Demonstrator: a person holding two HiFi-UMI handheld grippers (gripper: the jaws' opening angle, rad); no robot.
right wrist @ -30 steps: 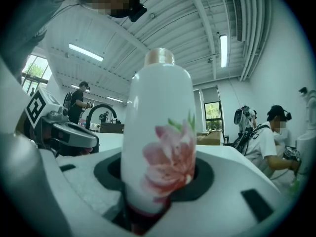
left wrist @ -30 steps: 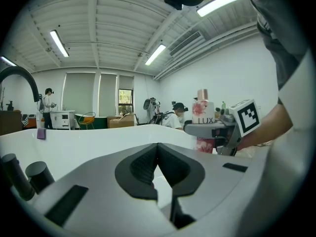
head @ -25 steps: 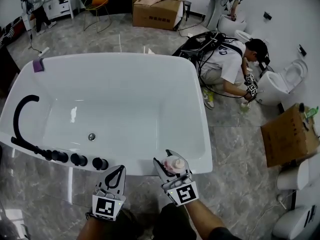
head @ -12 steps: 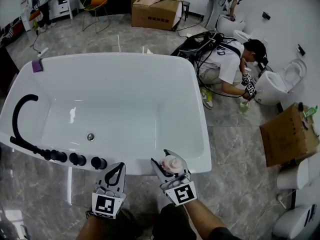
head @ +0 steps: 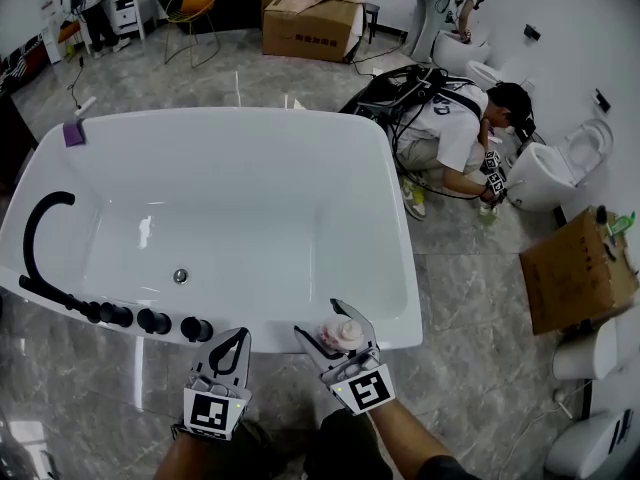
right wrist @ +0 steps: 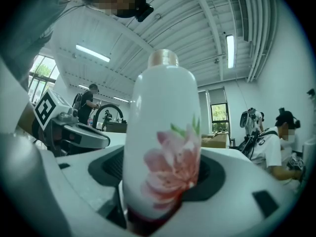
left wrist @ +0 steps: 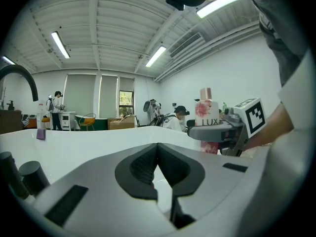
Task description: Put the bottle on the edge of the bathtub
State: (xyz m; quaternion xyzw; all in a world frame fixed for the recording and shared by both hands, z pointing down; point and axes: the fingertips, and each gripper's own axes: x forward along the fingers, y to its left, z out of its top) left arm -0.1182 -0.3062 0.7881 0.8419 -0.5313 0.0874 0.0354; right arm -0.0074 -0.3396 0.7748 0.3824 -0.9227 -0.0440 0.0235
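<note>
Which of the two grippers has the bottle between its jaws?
The right gripper: the bottle stands between its jaws, which have just been opening. The left gripper is shut, with nothing between its jaws.

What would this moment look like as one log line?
right gripper: jaws just opened, bottle between them | bottle: upright on bathtub edge | left gripper: shut, empty

Left gripper (left wrist: 158, 149): matt grey plastic, dark ribbed pads (left wrist: 143, 164). Just right of it, bottle (left wrist: 206, 120): smooth glossy white, pink flower print, coppery metallic-looking cap (left wrist: 205, 93). Ahead, tub (head: 250, 128): glossy white, smooth. Ahead-left, faucet (head: 40, 228) and knobs (head: 155, 320): matt black. Below, floor (head: 470, 298): polished grey stone-look tile, reflective. Far right, box (head: 575, 273): matt brown cardboard.
</note>
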